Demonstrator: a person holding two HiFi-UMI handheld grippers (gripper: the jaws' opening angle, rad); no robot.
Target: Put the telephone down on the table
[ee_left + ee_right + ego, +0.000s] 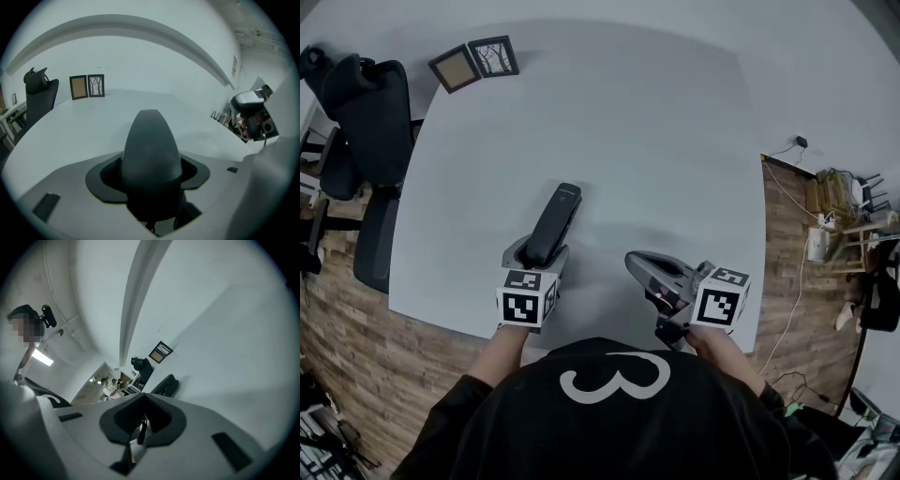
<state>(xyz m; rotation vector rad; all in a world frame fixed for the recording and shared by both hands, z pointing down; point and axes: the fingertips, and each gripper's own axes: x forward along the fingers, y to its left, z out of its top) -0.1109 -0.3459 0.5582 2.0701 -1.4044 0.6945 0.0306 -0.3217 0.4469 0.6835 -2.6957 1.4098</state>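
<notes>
left gripper (534, 258) clamped on the telephone (555, 220) near its rear end. the handset juts forward over the table (656, 131), probably so it can go down flat. touching the surface or just above it: cannot tell. right gripper (637, 265) jaws together, nothing in them, off to the right. table's near edge close behind; wide room ahead; picture frames (474, 62) well apart at the far corner.

We're looking along the right gripper (144, 401): its jaws are pressed together, nothing between them. Just past the tips we catch the dark telephone (165, 385) against the white table (234, 357). Farther off are a black chair (142, 369) and a picture frame (161, 351).
</notes>
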